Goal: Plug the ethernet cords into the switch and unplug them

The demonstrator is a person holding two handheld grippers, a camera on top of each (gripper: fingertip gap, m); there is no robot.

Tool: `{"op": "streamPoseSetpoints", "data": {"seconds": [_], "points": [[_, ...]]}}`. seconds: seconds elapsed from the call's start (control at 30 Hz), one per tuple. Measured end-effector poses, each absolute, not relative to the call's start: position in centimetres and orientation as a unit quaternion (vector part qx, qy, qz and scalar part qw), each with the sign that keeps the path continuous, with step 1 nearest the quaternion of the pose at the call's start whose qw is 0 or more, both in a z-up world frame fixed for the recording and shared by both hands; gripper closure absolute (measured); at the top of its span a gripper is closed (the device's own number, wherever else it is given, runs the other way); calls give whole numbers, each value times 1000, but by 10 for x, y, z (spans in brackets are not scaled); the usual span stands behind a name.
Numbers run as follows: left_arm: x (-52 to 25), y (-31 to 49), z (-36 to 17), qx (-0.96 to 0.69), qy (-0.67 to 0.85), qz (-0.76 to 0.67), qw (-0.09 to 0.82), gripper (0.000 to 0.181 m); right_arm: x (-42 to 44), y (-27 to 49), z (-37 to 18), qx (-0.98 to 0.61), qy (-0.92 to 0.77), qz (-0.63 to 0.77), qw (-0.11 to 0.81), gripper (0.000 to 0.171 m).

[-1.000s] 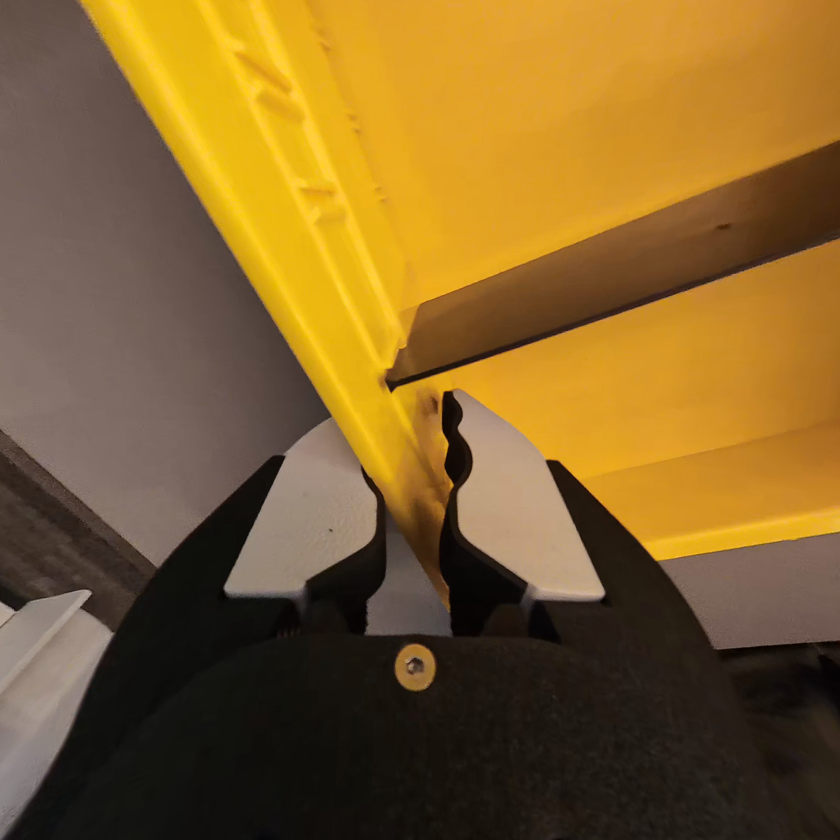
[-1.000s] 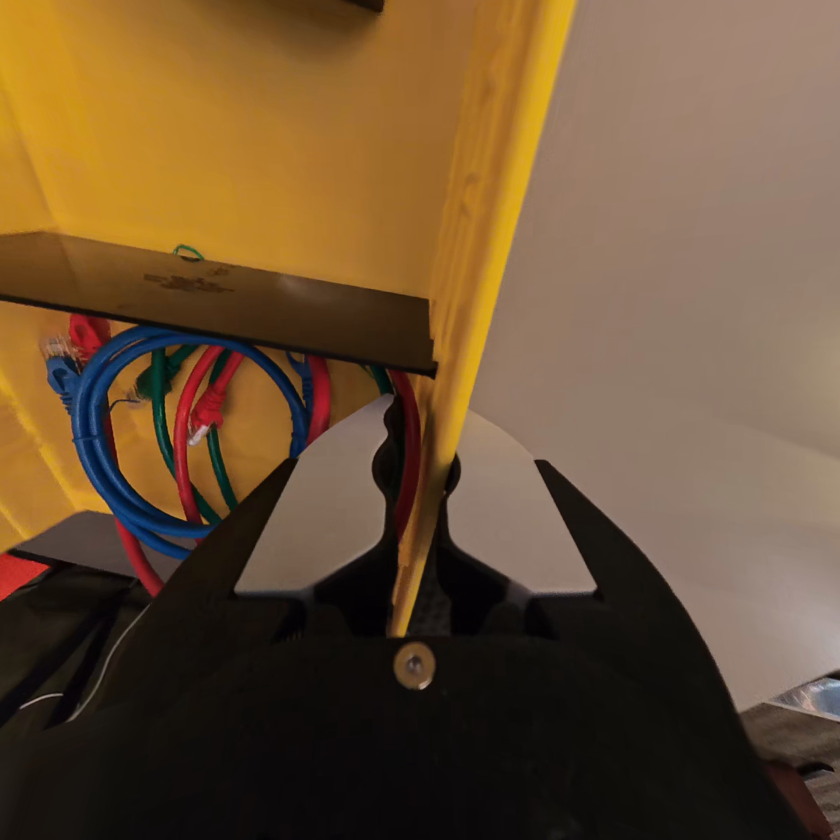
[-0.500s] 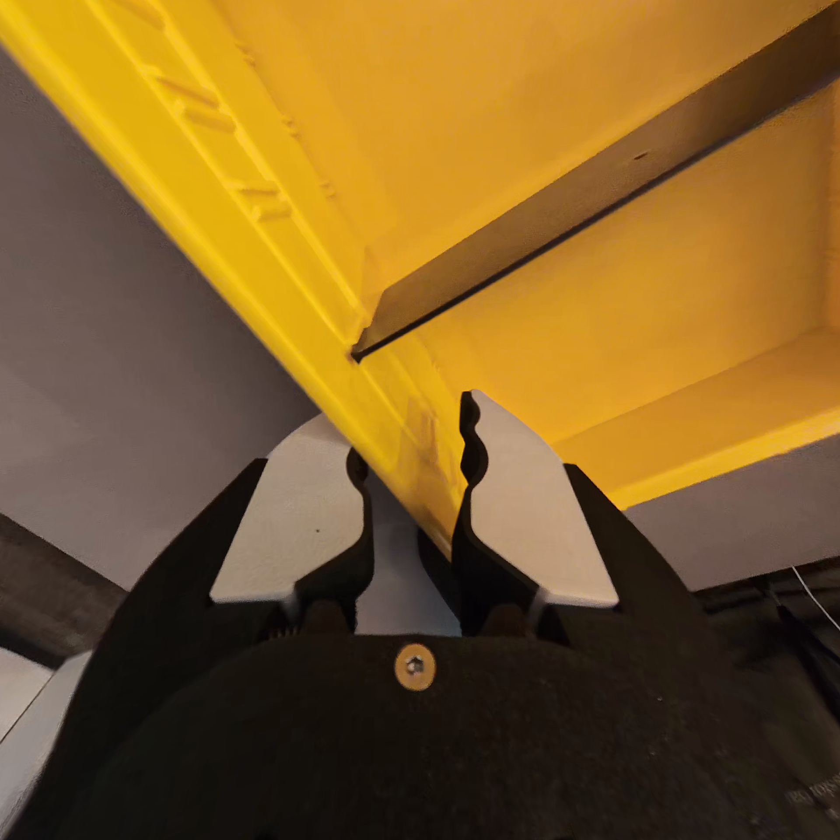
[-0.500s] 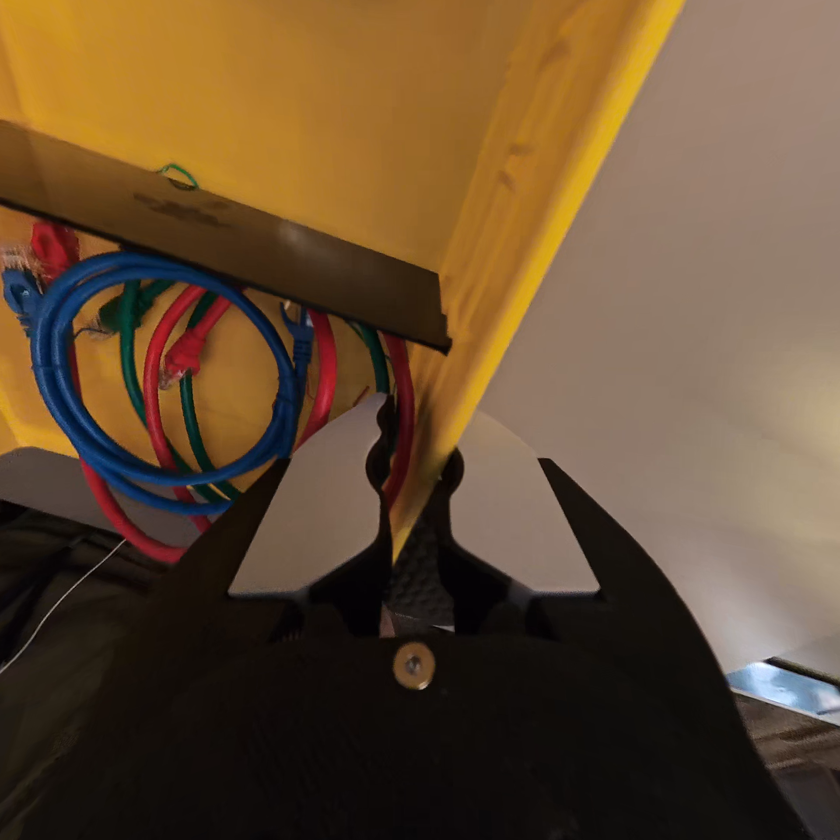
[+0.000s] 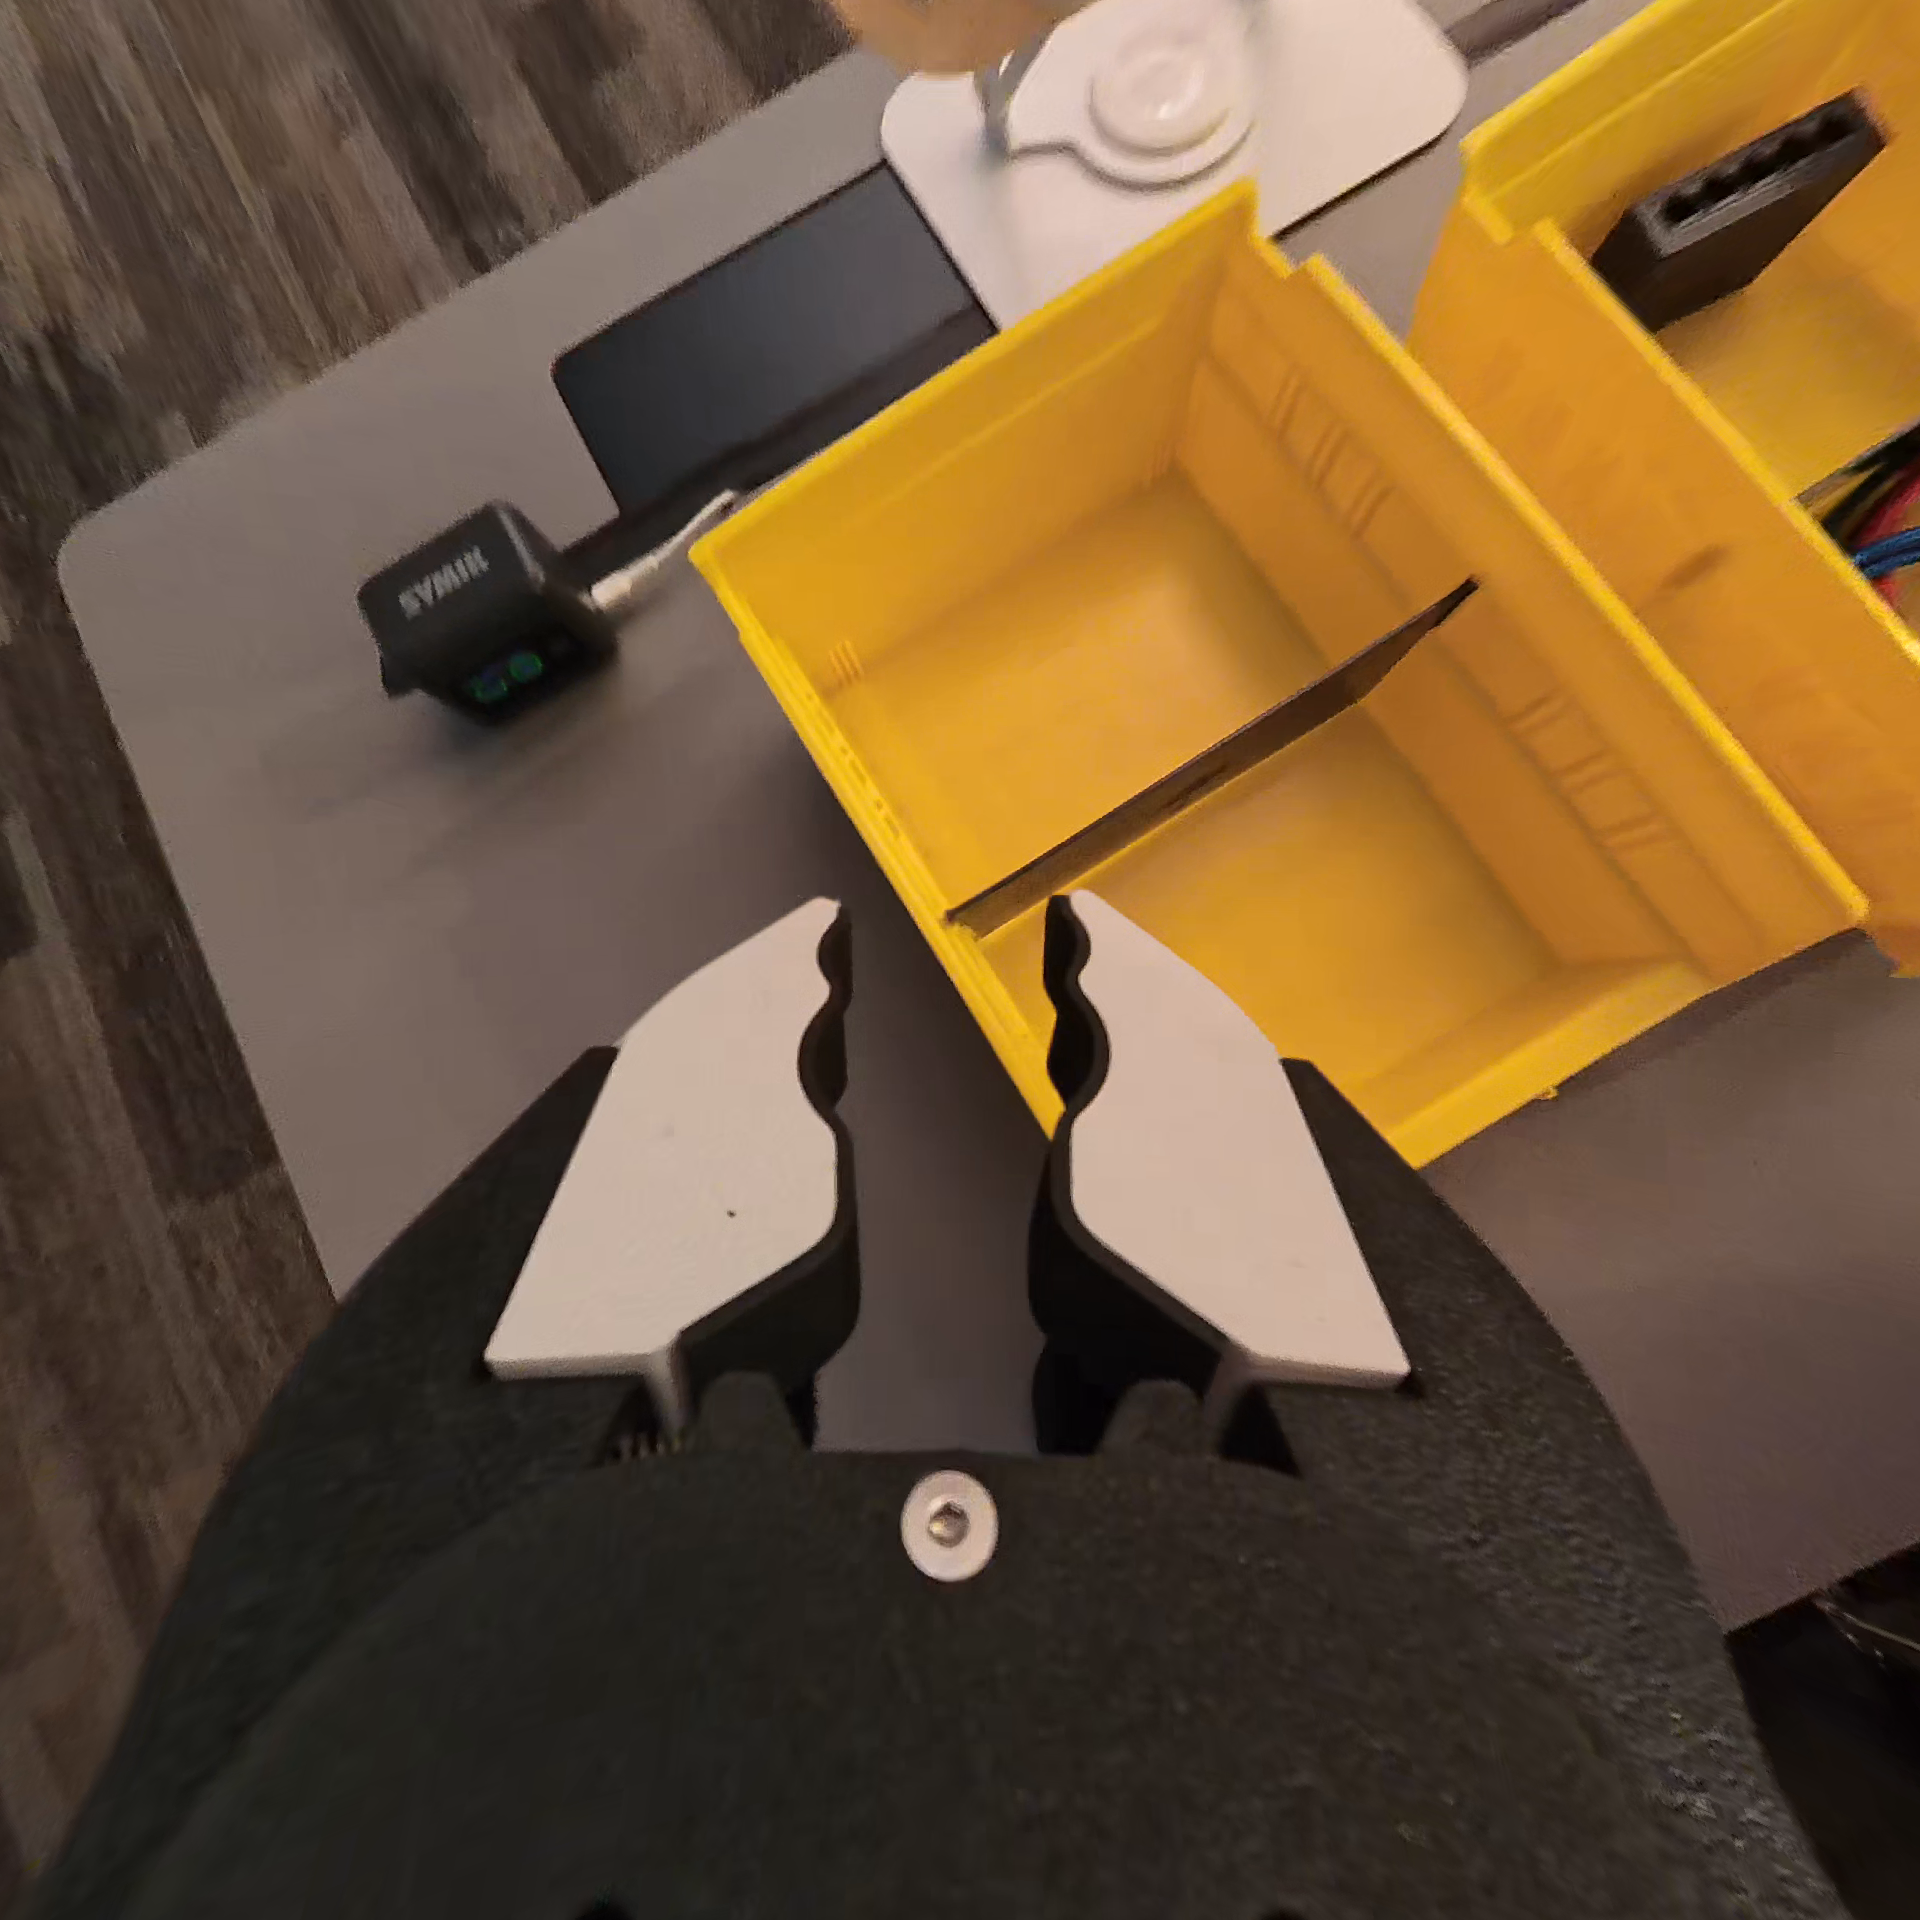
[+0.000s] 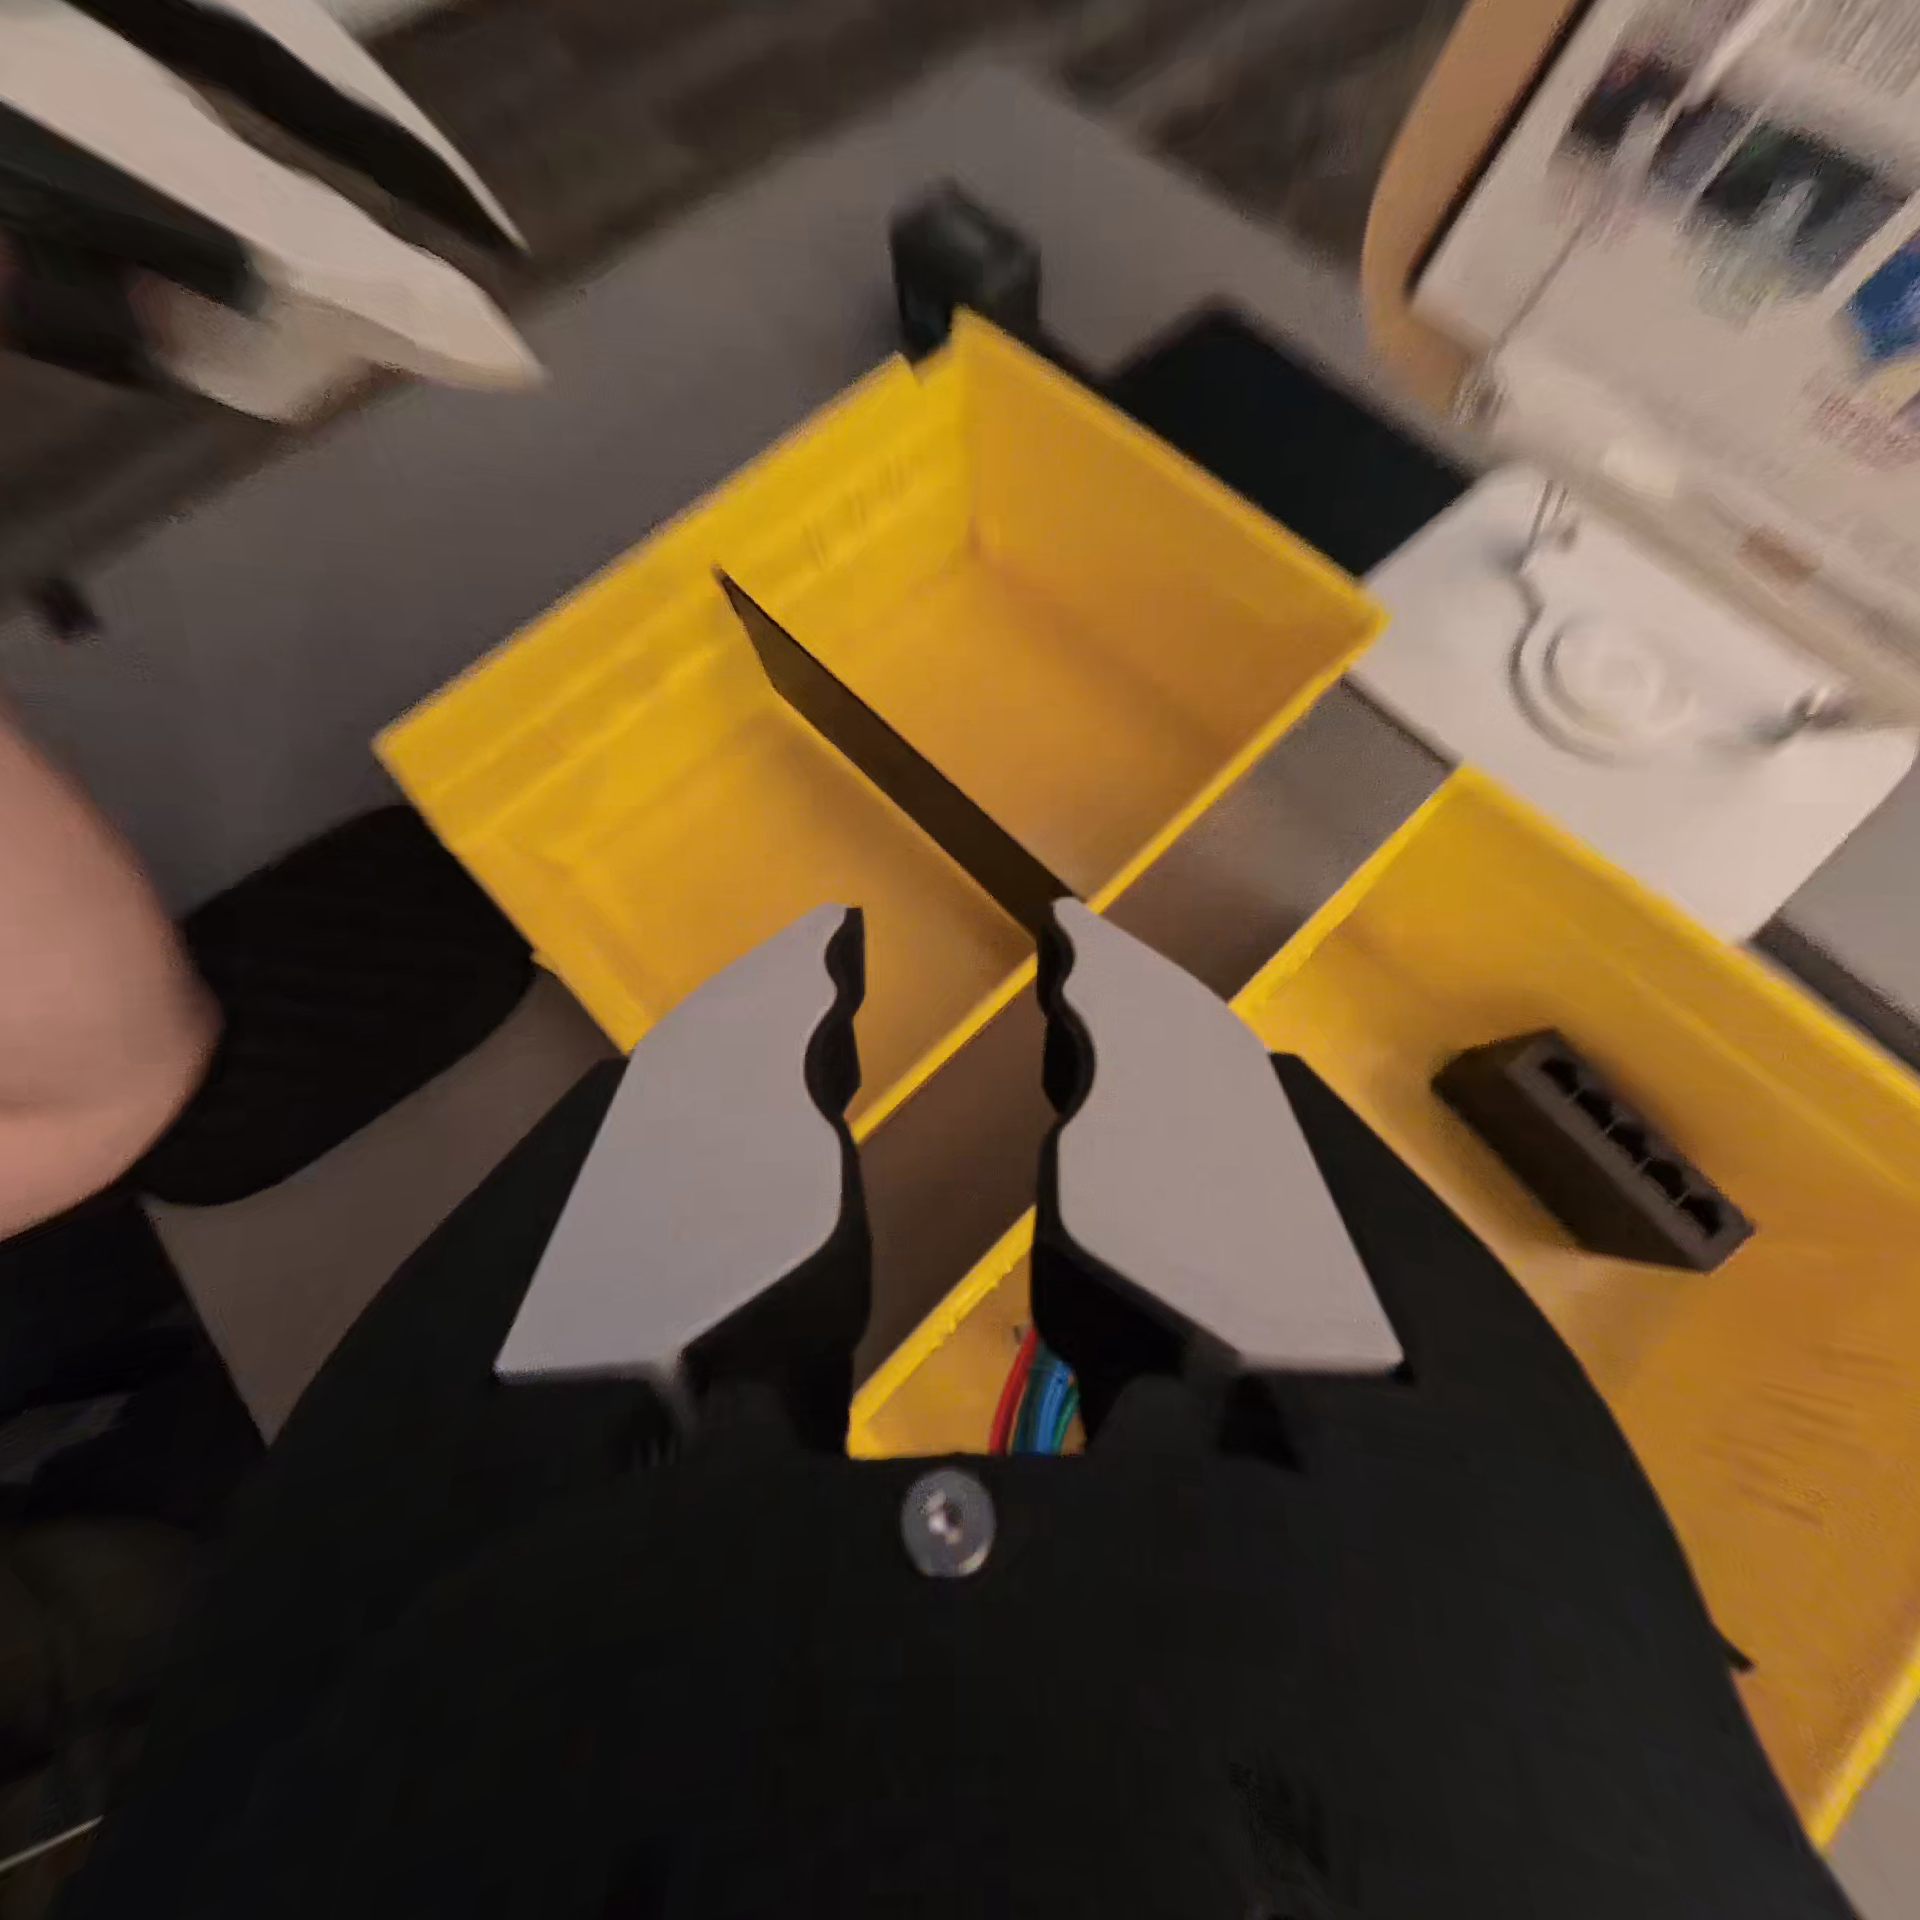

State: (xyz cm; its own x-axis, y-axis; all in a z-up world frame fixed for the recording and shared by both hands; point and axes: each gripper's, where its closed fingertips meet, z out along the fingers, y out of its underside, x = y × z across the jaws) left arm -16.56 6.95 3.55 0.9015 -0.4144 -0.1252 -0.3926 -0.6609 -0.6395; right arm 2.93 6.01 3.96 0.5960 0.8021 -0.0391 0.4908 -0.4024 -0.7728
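Two yellow bins stand side by side on a grey table (image 5: 436, 935). The left bin (image 5: 987, 416) is empty and split by a black divider (image 5: 1226, 758). The right bin (image 5: 1642, 561) holds the black switch (image 5: 1745, 208) in its far part and red, blue and green ethernet cords (image 5: 1886, 551) in its near part. My left gripper (image 5: 945, 914) is open and empty above the empty bin's near left wall. My right gripper (image 6: 951, 925) is open and empty above the gap between the empty bin (image 6: 1143, 499) and the cord bin (image 6: 1714, 1455). The switch (image 6: 1590, 1153) lies to its right, the cords (image 6: 1039, 1392) below it.
A small black device (image 5: 488, 613) with a cable and a dark flat pad (image 5: 769, 343) lie left of and behind the bins. A white stand base (image 5: 1174, 94) is at the back. A hand (image 6: 62, 987) and the other gripper's white finger (image 6: 312, 229) show blurred at the left. The left gripper's tips are roughly 20 cm from the right gripper's. The small black device (image 5: 488, 613) lies around 25 cm away from my left fingertips. The right camera catches it too, in the right wrist view (image 6: 947, 257).
Both grippers were shut on yellow bin walls, with the bins close to the cameras. Now both have let go, opened and pulled back, and the bins rest on the table.
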Motion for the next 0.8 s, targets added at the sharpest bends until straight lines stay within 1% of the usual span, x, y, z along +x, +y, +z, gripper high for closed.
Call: {"op": "streamPoseSetpoints", "data": {"seconds": [0.1, 0.2, 0.23, 0.33, 0.37, 0.43, 0.47, 0.6, 0.67, 0.8], "points": [[-158, 61, 42, -901, 245, -21, 357, 146, 10, 76, -14, -866, -394, 152, 267, 139], [-158, 55, 45, -895, 259, -20, 361, 146, 6, 81, -41, -901, -367, 123, 196, 129], [-159, 53, 47, -894, 258, -24, 365, 147, 9, 84, -46, -907, -364, 96, 188, 129], [-160, 50, 55, -886, 256, -41, 383, 147, 32, 103, -53, -903, -375, -28, 206, 132], [-161, 49, 58, -884, 256, -47, 388, 147, 32, 103, -57, -905, -374, -29, 201, 136], [-163, 48, 61, -881, 254, -52, 395, 147, 23, 97, -68, -925, -337, 25, 174, 140], [-164, 48, 61, -880, 254, -53, 396, 147, 20, 94, -74, -935, -315, 46, 156, 140], [-168, 48, 57, -882, 258, -65, 389, 147, 22, 89, -102, -957, -265, 59, 101, 138], [-170, 47, 60, -879, 256, -70, 397, 148, 14, 88, -111, -966, -227, 85, 89, 139], [-171, 43, 69, -869, 256, -85, 415, 149, 16, 96, -118, -964, -246, 41, 93, 141]]}}
